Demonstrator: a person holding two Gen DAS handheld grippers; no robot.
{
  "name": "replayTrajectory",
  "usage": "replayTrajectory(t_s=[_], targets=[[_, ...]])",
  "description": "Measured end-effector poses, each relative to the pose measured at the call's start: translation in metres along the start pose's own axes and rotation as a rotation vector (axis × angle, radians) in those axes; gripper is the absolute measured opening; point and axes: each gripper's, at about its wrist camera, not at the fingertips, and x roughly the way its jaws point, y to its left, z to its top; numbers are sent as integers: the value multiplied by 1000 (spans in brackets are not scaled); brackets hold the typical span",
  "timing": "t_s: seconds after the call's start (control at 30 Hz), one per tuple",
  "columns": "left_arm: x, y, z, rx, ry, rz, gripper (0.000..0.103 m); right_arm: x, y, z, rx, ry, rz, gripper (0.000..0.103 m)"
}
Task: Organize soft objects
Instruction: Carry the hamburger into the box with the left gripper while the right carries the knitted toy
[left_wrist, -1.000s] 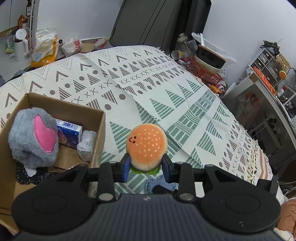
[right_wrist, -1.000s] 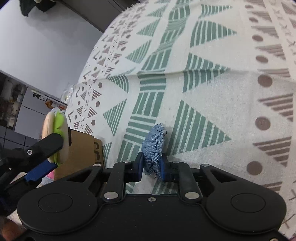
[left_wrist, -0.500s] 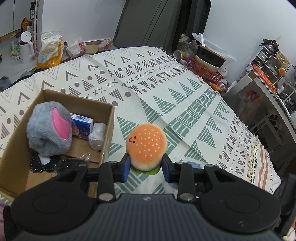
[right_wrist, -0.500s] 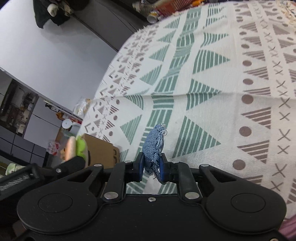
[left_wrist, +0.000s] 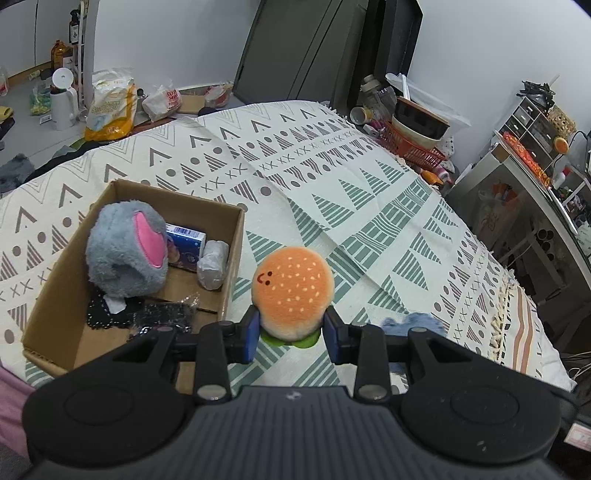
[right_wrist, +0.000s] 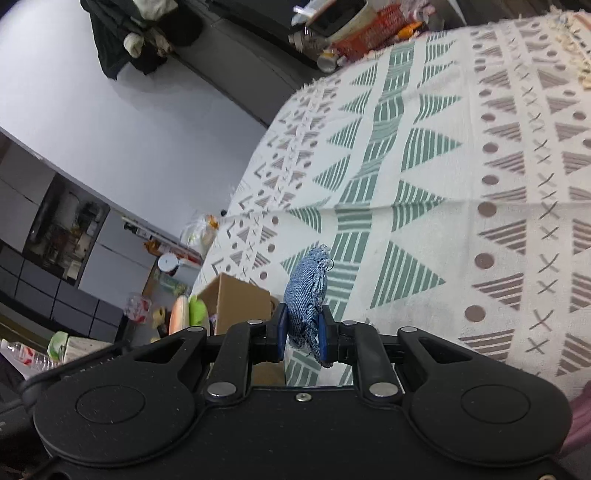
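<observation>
bed (left_wrist: 369, 206): patterned cover, box (left_wrist: 236, 251) on it
left tool (left_wrist: 291, 334): clamped on burger plush (left_wrist: 293, 286), squashy, light
right tool (right_wrist: 302, 334): pinching denim scrap (right_wrist: 306, 291), limp

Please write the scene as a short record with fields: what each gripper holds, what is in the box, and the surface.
left gripper: shut on the burger plush, held above the cloth, right of the box
right gripper: shut on the denim piece, lifted off the cloth
cardboard box: open; holds a grey and pink plush, a small blue carton, a grey wrapped bundle and dark fabric
surface: patterned cloth, white with green and brown shapes
</observation>
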Motion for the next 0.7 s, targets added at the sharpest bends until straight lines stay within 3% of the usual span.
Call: replayTrajectory(t_s=[0.23, 0.7], targets=[[-11, 11, 1, -12, -10, 9, 35, -20, 14, -2, -49, -62, -27, 17], [-28, 34, 11, -37, -23, -7, 35, -26, 52, -14, -111, -100, -43, 17]])
